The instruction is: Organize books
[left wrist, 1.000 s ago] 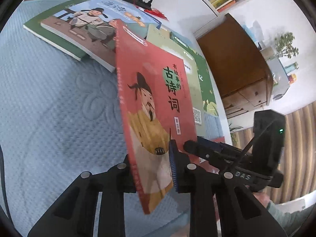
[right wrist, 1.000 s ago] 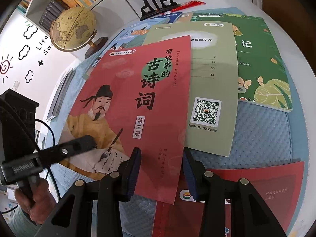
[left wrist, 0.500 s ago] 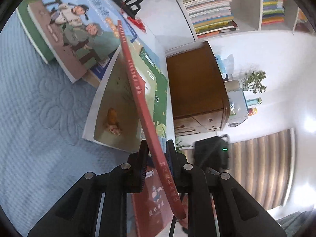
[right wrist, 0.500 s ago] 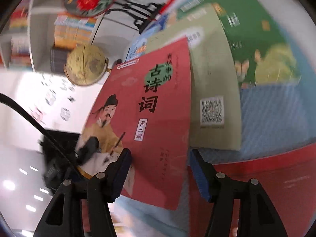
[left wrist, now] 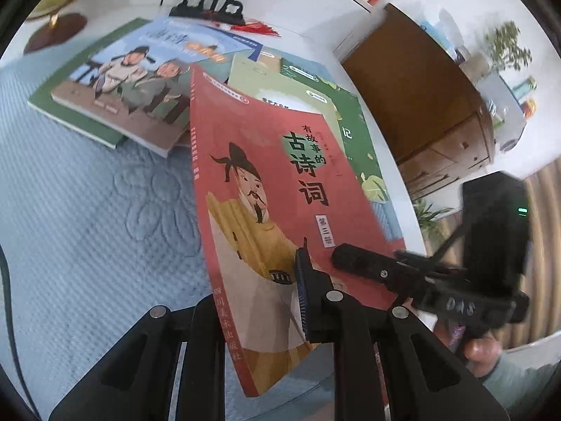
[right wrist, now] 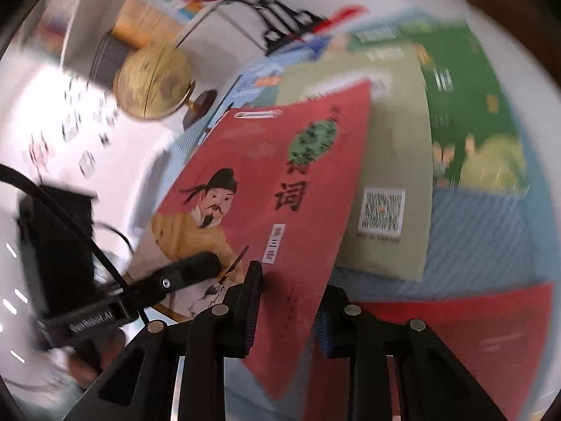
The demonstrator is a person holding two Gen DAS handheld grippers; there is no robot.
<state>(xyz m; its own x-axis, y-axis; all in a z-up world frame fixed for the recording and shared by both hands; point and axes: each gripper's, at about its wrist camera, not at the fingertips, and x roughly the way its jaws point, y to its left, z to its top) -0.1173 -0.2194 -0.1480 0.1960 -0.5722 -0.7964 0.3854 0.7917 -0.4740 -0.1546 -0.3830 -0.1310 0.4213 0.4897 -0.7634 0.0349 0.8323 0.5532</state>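
held book: red poetry book (left wrist: 280,217) was up off the blue quilted mat (left wrist: 87,217), tilted, cover toward the right side, spine edge on the left.
left gripper (left wrist: 259,301): clamped hard on the red book's lower spine-side corner, one pad on the cover, the other finger behind it.
right gripper (right wrist: 285,310): jaws were closing with the book's lower right edge between them; pads looked not quite seated, frame was blurred, so I couldn't confirm contact.
key relation: book's long axis ran up and away from both grippers, roughly along their pointing lines. Both grippers sat at the bottom edge, left at the spine, right at the free edge. Left had the only sure hold, so it was carrying the load.
remaining books: blue illustrated book (left wrist: 140,80) on a green one at far left of the mat, pale green booklet (right wrist: 392,161) and dark green book (right wrist: 473,105) overlapping just behind the held one, another red book (right wrist: 473,333) flat under the right gripper.
left view only: spine text, cabinet (left wrist: 420,105) beyond the table edge, right gripper seen from outside with a hand on it.
right view only: QR code on the booklet, globe (right wrist: 154,84), second red book.
judgement: a two-handed lift looked under way, destination not visible.
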